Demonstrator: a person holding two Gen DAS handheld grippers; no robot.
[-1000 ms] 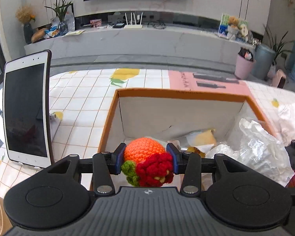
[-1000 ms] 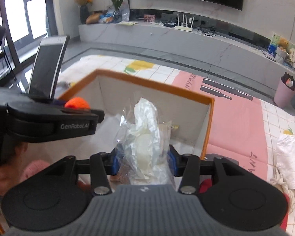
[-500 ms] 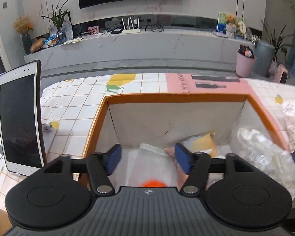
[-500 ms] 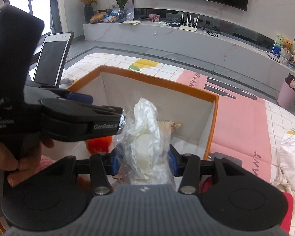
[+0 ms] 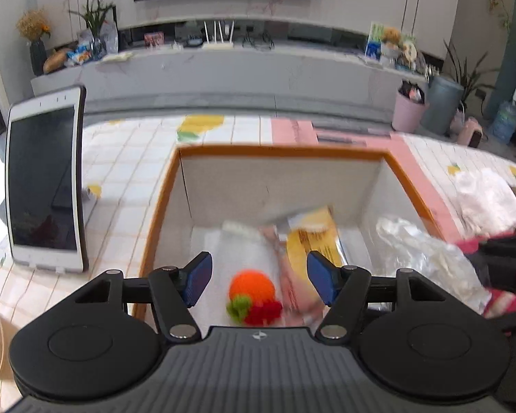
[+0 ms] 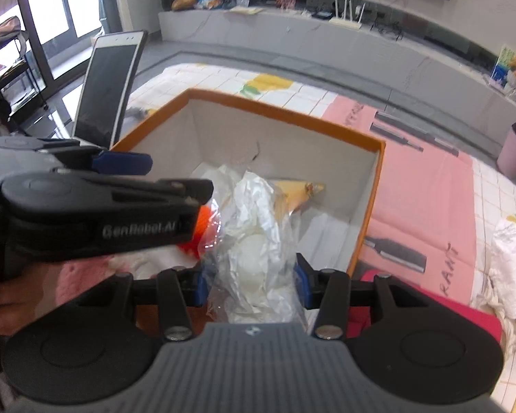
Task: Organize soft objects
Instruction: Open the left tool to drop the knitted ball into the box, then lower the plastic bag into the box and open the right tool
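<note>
Crochet toy (image 5: pixel 251 290): orange ball with green and red trim, lying on the box floor at 6 o'clock.
Clear bag (image 6: pixel 258 251): crumpled plastic holding white pieces, upright over the box (image 6: pixel 371 203), 5 o'clock corner.

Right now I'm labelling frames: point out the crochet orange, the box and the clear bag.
crochet orange (image 5: pixel 251 285), left wrist view, orange body
box (image 5: pixel 278 150), left wrist view, far rim
clear bag (image 6: pixel 258 251), right wrist view, crinkled middle
</note>
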